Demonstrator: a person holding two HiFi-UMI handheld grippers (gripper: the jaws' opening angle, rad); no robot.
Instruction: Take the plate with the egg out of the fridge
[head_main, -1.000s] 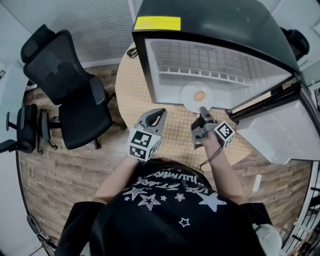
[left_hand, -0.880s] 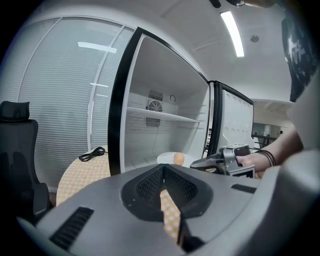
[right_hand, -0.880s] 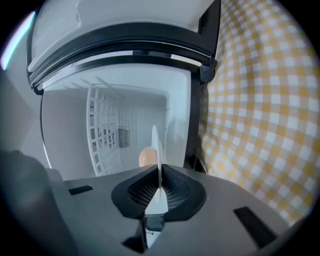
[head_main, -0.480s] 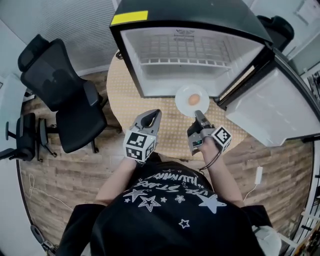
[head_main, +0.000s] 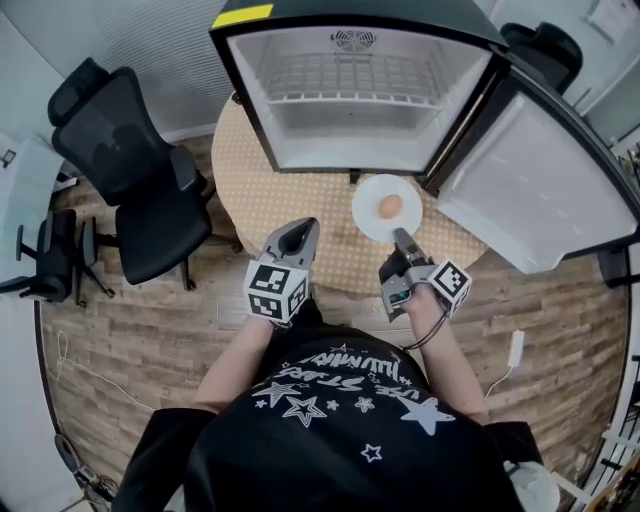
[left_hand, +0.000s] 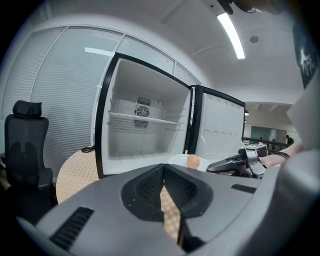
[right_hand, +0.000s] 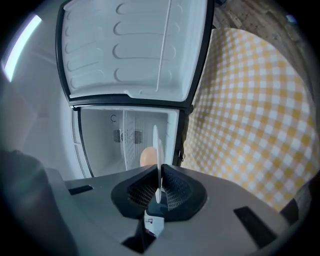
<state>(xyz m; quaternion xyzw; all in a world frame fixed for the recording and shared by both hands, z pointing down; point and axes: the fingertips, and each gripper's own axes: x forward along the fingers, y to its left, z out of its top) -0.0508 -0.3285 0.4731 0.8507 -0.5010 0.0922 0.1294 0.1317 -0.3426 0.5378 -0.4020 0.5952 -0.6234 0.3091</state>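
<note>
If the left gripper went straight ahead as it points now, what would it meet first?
Probably the open fridge, near its lower front edge; only checked tablecloth lies between. Depth is uncertain.

I have bare table (head_main: 290, 200) in front of the fridge (head_main: 245, 90), clear on the left for my left gripper (head_main: 300, 233). The plate (head_main: 368, 200) takes the table's right part, just ahead of my right gripper (head_main: 401, 238). The open door (head_main: 520, 170) walls off the far right. Inside the fridge, a wire shelf (head_main: 350, 98) splits the cavity. A chair (head_main: 130, 180) blocks the left.
</note>
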